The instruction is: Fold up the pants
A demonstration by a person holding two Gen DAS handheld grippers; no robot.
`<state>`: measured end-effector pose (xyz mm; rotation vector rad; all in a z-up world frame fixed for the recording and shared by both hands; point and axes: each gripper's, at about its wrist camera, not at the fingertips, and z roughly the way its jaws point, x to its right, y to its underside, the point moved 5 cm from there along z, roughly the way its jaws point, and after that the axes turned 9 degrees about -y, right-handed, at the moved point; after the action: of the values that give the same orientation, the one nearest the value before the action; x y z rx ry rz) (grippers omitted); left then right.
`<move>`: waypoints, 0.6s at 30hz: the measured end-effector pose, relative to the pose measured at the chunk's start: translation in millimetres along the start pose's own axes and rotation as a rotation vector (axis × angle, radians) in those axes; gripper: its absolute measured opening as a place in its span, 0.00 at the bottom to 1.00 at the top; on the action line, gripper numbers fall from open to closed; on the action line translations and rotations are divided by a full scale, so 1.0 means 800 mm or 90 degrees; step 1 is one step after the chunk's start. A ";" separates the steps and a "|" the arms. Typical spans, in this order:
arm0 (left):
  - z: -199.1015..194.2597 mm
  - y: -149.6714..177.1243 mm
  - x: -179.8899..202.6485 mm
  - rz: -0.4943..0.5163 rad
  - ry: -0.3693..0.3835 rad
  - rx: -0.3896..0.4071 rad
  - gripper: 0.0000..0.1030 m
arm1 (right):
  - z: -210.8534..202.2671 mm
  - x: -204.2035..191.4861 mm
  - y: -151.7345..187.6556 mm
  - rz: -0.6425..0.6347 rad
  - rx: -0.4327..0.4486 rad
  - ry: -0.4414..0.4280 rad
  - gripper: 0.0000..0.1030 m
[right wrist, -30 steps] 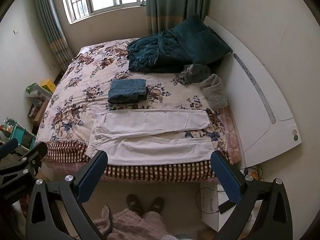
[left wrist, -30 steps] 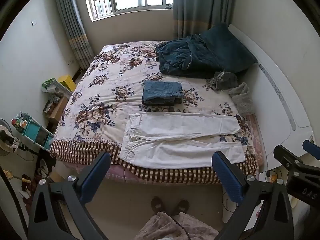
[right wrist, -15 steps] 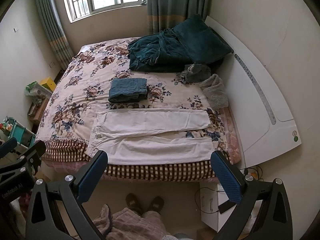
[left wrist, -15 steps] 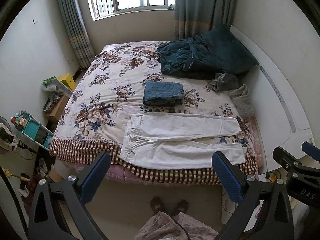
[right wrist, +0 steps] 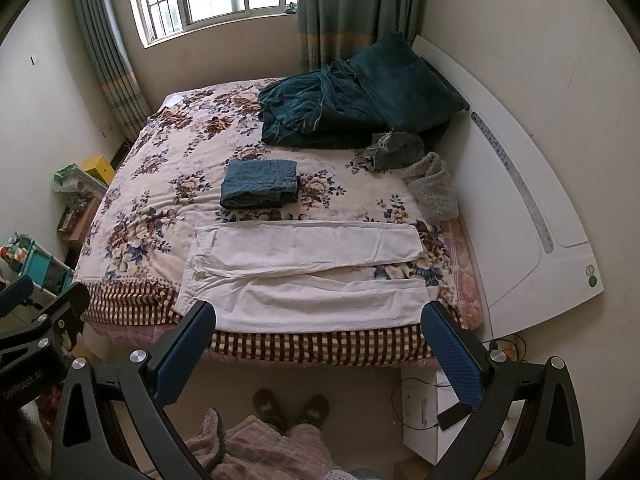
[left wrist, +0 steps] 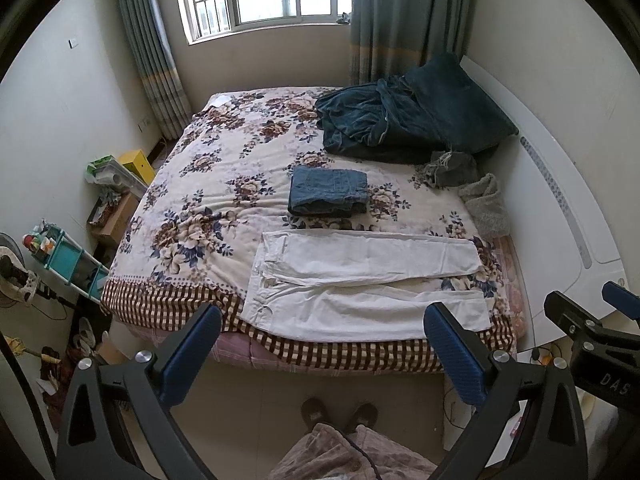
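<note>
Below our two grippers, only the person's slippered feet point(left wrist: 339, 413) and a pinkish robe hem show; the rest of the body is cut off by the frame edge. At the right edge of the left wrist view, the right gripper point(right wrist: 318, 346) appears only as a black bracket with a blue tip, and the left gripper point(left wrist: 322, 342) shows the same way at the left edge of the right wrist view. Small clutter on the teal shelf point(left wrist: 66, 258) is too tiny for us to identify.

We see the white pants point(left wrist: 360, 280) lying flat near the foot edge of the floral bed point(left wrist: 200, 216), waistband to the left, both legs stretched rightward with a narrow gap between them; the near leg reaches the checked border. Folded blue jeans point(left wrist: 328, 191) sit just beyond, apart from the pants, and a dark teal blanket point(left wrist: 400, 120) is heaped near the headboard.

Both sets of jaws stand wide open, holding nothing, hovering short of the bed. Compared with a second ago, both views have shifted only slightly; the pants have not moved.
</note>
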<state>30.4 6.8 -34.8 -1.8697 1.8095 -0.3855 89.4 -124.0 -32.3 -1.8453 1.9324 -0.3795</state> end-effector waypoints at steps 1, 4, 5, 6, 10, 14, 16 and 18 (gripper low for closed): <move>0.000 -0.002 0.000 0.000 0.000 0.001 1.00 | 0.000 0.000 0.000 0.001 0.000 -0.001 1.00; -0.001 -0.005 -0.001 0.000 0.001 0.001 1.00 | -0.002 -0.005 -0.005 0.001 0.000 0.000 1.00; -0.002 -0.003 0.000 -0.001 0.001 0.001 1.00 | -0.002 -0.004 -0.004 0.002 0.001 0.000 1.00; -0.003 -0.005 0.000 -0.001 0.001 0.001 1.00 | -0.002 -0.004 -0.004 0.001 0.001 -0.001 1.00; -0.003 -0.005 0.000 -0.001 0.001 0.002 1.00 | -0.002 -0.003 -0.003 0.001 0.001 -0.001 1.00; -0.004 -0.008 0.000 -0.003 0.001 0.003 1.00 | -0.002 -0.003 -0.002 0.000 0.002 -0.001 1.00; -0.006 -0.011 0.001 -0.004 0.001 0.003 1.00 | -0.001 -0.003 -0.002 0.000 0.002 -0.001 1.00; -0.008 -0.013 0.001 -0.005 0.001 0.003 1.00 | -0.001 -0.003 -0.002 0.000 0.002 -0.002 1.00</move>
<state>36.1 4.7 -24.0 -1.8744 1.8014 -0.3946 90.1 -121.5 -30.3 -1.8433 1.9283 -0.3790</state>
